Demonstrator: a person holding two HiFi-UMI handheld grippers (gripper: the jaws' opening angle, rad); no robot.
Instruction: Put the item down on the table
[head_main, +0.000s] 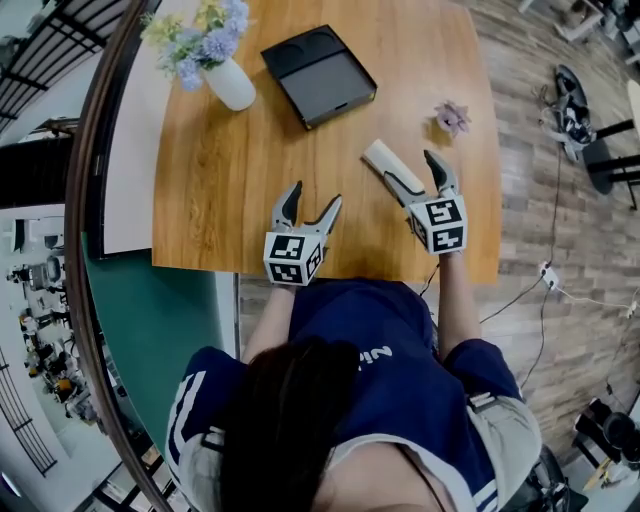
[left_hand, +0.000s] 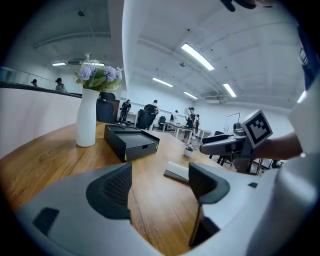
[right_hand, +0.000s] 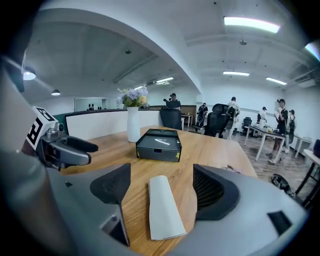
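The pale flat item (right_hand: 162, 207) is seen lying flat on the wooden table (head_main: 230, 170), at its right side, framed between the jaws of the right gripper (right_hand: 162, 187), which are spread wide with wood showing on either side of the item, so nothing is gripped. The left gripper (head_main: 316, 195) is held near the table's front edge, jaws parted over bare wood. Further back, a black box (head_main: 318, 75) and a white vase of flowers (head_main: 230, 85) are seen.
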